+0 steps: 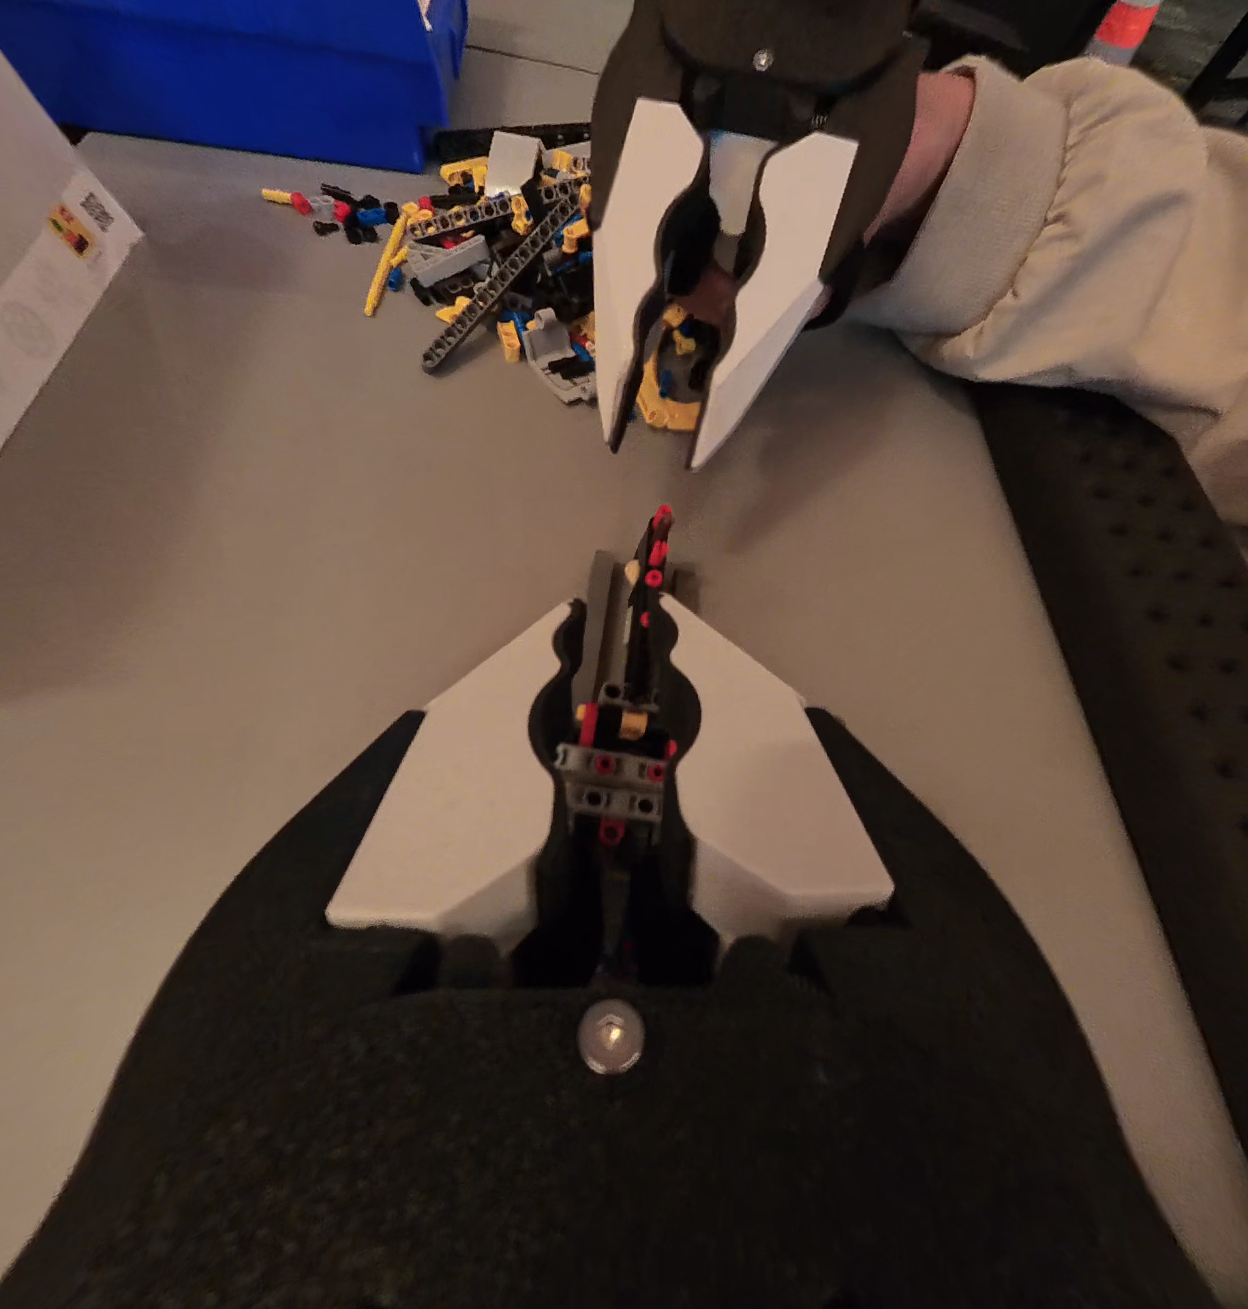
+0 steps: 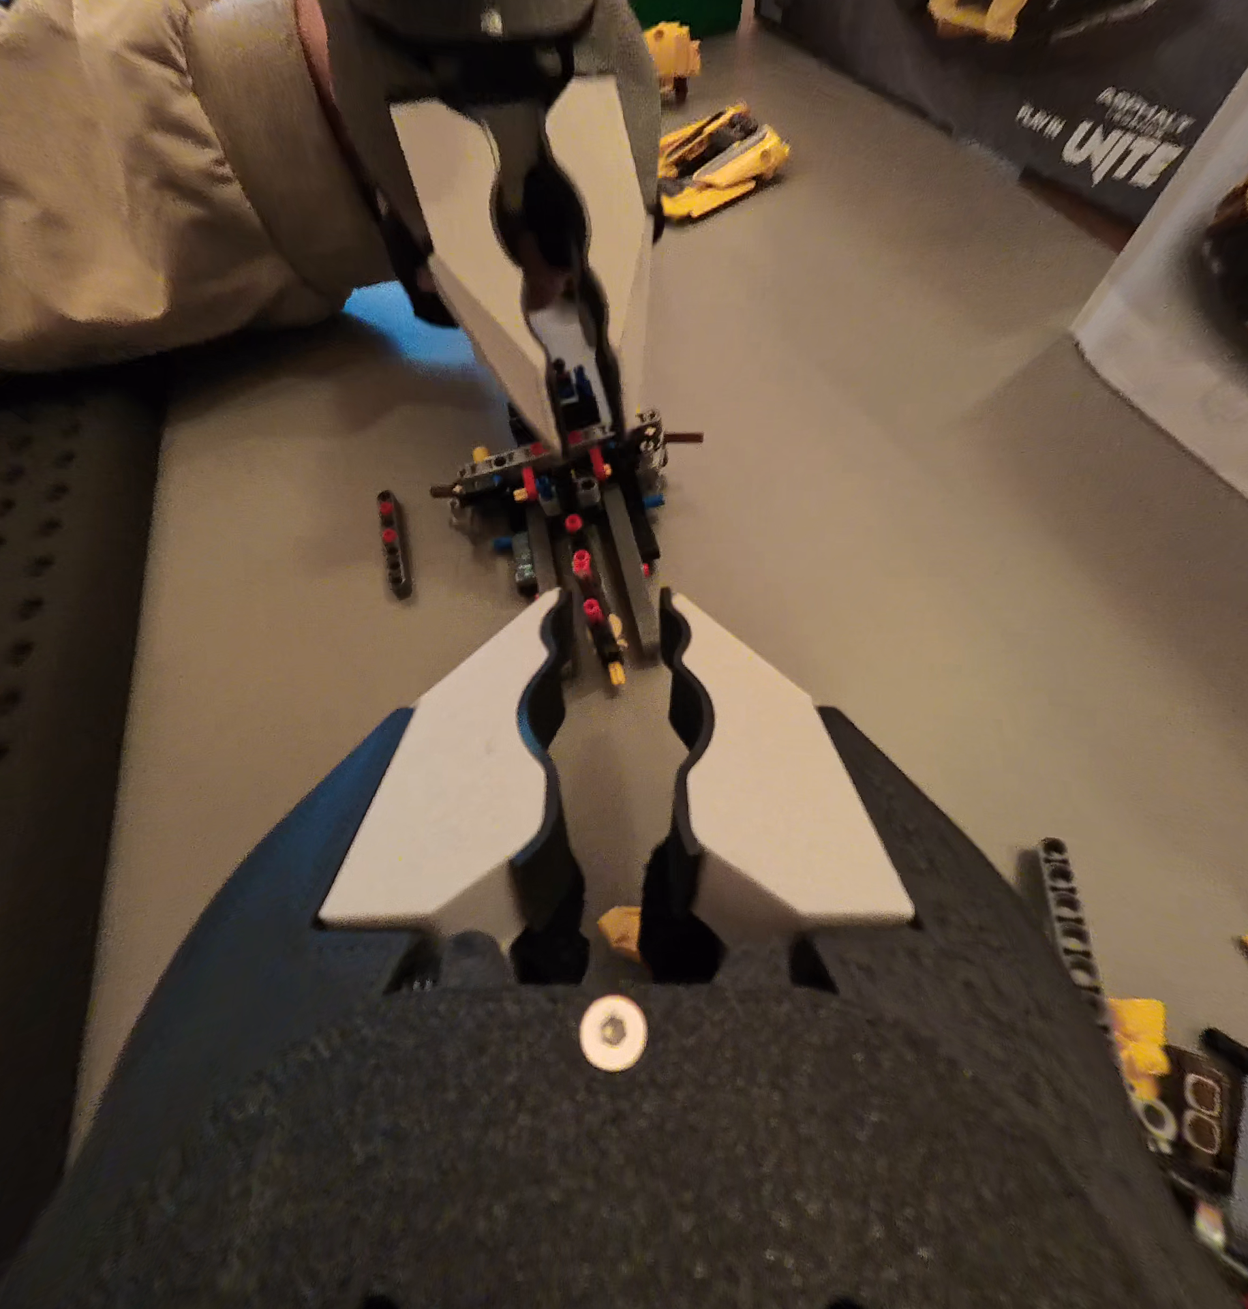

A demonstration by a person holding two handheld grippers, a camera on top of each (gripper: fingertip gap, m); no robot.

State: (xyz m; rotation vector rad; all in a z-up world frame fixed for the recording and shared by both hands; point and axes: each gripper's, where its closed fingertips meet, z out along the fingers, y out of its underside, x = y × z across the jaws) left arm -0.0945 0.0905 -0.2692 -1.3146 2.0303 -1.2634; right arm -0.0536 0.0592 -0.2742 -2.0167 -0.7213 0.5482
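My left gripper (image 1: 621, 602) is shut on a brick assembly (image 1: 614, 772) of grey and black beams with red pins. The assembly sticks out forward past the fingertips, just above the grey table (image 1: 252, 567). My right gripper (image 1: 653, 457) faces it from the far side, open, with its tips a short way from the assembly's red-tipped end. In the right wrist view the right gripper (image 2: 614, 598) is open and the assembly's (image 2: 592, 538) near end lies between its fingertips without touching the pads. The left gripper (image 2: 585, 435) clamps the assembly's cross part.
A pile of loose yellow, black and grey bricks (image 1: 507, 262) lies behind the right gripper, with a blue bin (image 1: 252, 64) beyond. A short black beam (image 2: 394, 545) lies loose. A yellow car part (image 2: 720, 163), boxes (image 2: 1208, 283) and a black perforated mat (image 1: 1173, 637) border the table.
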